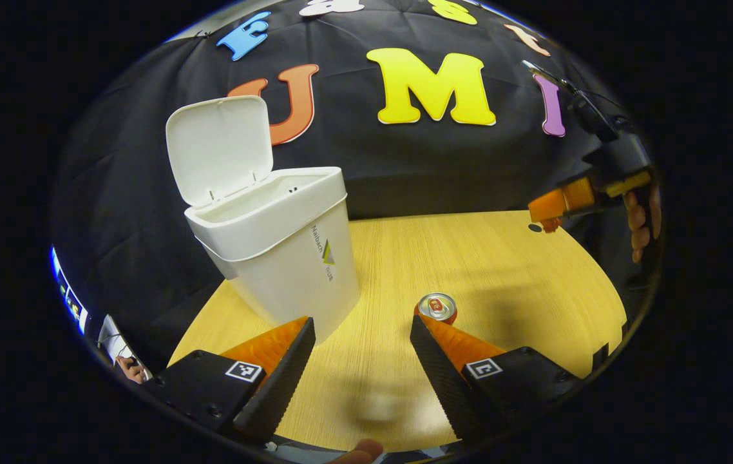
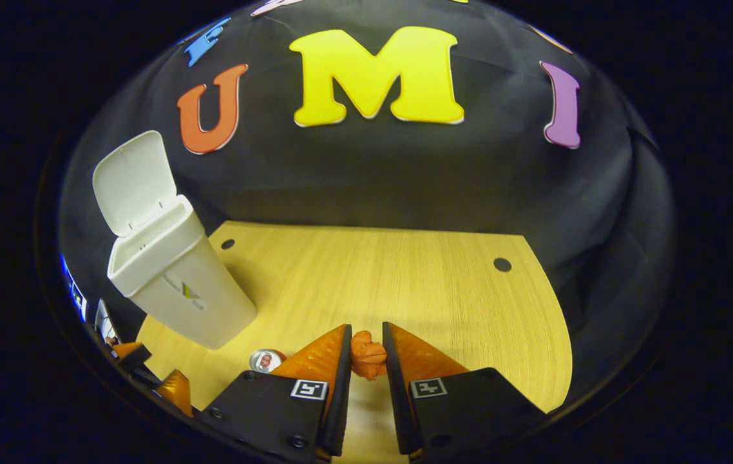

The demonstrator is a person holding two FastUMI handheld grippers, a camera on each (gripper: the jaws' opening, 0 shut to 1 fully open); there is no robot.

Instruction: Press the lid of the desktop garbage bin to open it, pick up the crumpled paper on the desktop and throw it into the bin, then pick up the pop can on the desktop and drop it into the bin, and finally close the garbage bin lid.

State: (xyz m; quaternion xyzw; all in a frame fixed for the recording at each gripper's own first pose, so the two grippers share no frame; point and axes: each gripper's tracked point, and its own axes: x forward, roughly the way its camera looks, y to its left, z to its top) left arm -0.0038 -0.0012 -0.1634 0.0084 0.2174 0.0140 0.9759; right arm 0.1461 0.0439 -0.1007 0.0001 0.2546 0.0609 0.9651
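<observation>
Bin [image 1: 276,251] lid [image 1: 219,148] up.
Our right claw [image 2: 366,354] pinches what looks like the paper [image 2: 367,358]; left claw [image 1: 361,335] gapes, empty, near the can [image 1: 437,307].

White garbage bin [image 1: 279,258] upright on table [image 1: 502,270], lid [image 1: 219,147] swung up and open at back, interior rim exposed, small logo on side wall. Pop can [image 1: 437,307] upright on table, just beside bin, silver top with pull tab facing up. Crumpled paper [image 2: 367,356], orange, wadded, pinched between jaws of right gripper [image 2: 366,351], well apart from bin.
</observation>
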